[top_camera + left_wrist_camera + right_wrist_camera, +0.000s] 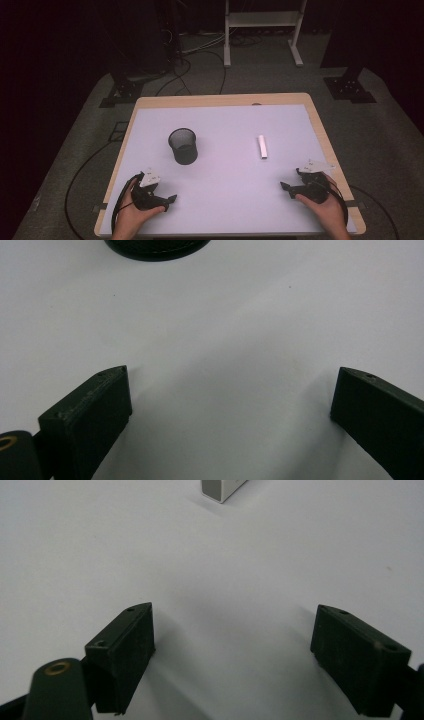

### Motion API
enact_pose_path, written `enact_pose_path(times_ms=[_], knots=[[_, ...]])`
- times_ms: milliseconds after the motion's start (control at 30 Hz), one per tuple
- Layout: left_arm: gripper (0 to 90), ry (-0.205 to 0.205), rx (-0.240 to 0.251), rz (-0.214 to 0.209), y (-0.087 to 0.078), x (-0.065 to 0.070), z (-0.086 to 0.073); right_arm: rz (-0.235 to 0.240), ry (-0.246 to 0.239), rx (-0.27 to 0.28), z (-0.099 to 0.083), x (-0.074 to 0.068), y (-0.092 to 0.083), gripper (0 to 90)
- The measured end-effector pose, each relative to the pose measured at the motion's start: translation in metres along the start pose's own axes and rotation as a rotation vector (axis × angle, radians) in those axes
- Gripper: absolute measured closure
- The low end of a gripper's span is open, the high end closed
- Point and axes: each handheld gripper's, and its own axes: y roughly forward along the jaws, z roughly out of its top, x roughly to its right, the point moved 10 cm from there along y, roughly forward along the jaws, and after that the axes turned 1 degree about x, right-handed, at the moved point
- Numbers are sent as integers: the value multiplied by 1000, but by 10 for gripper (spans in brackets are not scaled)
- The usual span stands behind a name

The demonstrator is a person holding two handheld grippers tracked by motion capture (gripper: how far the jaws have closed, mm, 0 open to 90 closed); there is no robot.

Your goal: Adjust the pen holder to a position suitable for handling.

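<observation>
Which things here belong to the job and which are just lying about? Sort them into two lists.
In the job:
- black mesh cup
- white bar
- left gripper, open
- right gripper, open

Lying about:
- white rack behind the table
- floor cables

We see the left gripper (170, 199) and right gripper (286, 187) resting low on the table (225, 200). The mesh cup (183, 145) stands upright, well apart from the white block (262, 146).

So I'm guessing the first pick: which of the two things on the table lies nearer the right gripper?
The white block, lying flat just ahead of the right gripper; the black mesh cup stands upright on the left half.
</observation>
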Motion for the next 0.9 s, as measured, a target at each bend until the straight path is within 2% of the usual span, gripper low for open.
enact_pose_path(times_ms=[133,167,400,900], knots=[[39,-2,8,1,-2,-1,0,1,1,0,0,0,0,168],[82,-1,10,7,-3,-3,0,1,1,0,0,0,0,168],[211,5,14,6,-7,-5,3,2,2,0,0,0,0,168],[238,-14,34,-6,-14,-13,26,1,2,2,0,0,0,168]])
